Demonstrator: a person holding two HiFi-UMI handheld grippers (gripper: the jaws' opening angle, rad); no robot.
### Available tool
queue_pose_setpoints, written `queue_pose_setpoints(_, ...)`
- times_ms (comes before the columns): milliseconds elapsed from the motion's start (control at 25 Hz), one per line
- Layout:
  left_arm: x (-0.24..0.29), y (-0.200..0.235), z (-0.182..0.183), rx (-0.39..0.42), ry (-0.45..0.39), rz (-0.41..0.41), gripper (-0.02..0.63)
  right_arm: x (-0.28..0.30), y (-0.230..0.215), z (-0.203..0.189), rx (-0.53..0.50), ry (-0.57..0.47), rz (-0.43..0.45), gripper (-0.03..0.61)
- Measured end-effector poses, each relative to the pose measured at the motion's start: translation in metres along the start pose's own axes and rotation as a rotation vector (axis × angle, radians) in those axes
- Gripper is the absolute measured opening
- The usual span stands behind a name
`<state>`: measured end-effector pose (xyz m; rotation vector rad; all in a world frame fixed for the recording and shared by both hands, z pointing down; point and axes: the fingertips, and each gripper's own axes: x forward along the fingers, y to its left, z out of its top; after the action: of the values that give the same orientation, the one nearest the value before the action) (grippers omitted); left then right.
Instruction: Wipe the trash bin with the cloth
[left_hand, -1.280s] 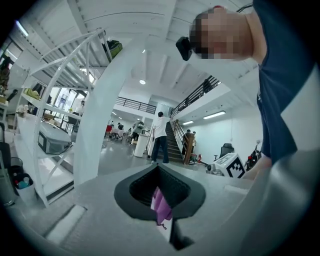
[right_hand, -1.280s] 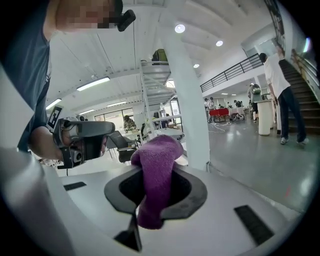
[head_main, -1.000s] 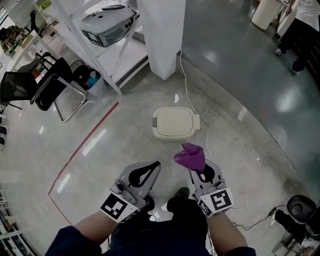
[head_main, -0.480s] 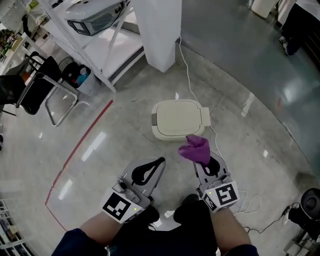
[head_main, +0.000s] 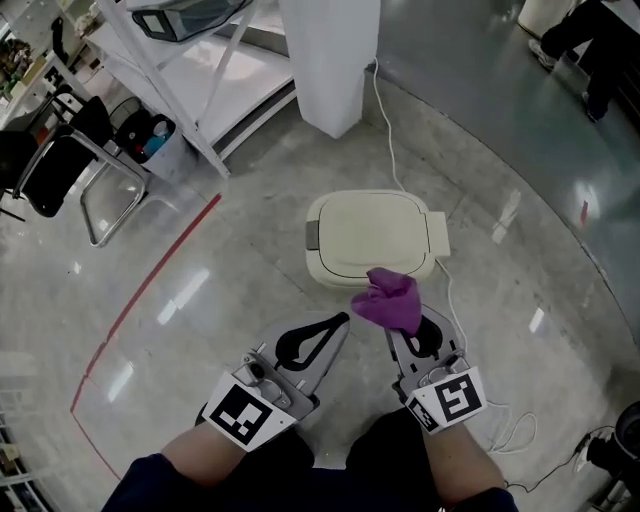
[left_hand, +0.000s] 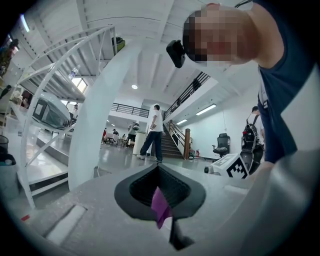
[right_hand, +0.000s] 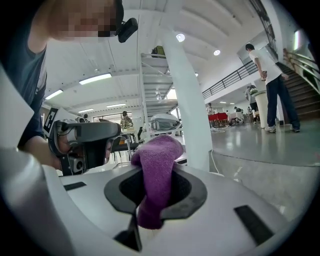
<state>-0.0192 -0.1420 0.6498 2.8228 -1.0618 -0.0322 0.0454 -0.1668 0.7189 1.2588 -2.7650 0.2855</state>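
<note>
The trash bin (head_main: 368, 232) sits on the shiny floor with its lid down. The right gripper (head_main: 415, 335) is pinching the purple cloth (head_main: 388, 302) and holds it just above the near edge of the bin. The left gripper (head_main: 338, 322) has its jaws pressed together. A thin purple bit shows there, but I cannot tell what it is. If the rubbing is too hard, the cloth might slip out, or the bin might slide away, because nothing is holding the bin
</note>
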Motion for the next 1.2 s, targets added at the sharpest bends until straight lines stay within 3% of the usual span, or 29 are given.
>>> queue_pose_setpoints(280,-0.007,0.007,-0.009,0.012,0.019,0.012,-0.002,0.021,-0.002,-0.011,-0.059,0.060,0.016,0.080)
queue_pose_setpoints(520,-0.018,0.021,-0.007,0.025,-0.008,0.043,-0.002,0.066,0.003,-0.034,-0.328,0.281,0.089,0.080)
queue_pose_setpoints(640,-0.022,0.029,-0.016,0.018,-0.025,0.054,-0.002,0.089,0.007,-0.051,-0.450,0.334,0.106,0.080)
queue_pose_setpoints(880,-0.031,0.038,-0.031,0.027,-0.048,0.075,-0.002,0.127,-0.001,-0.063,-0.552,0.358,0.112,0.080)
queue_pose_setpoints(1200,-0.038,0.043,-0.052,0.050,-0.034,0.097,-0.002,0.208,-0.016,-0.073,-0.743,0.468,0.127,0.080)
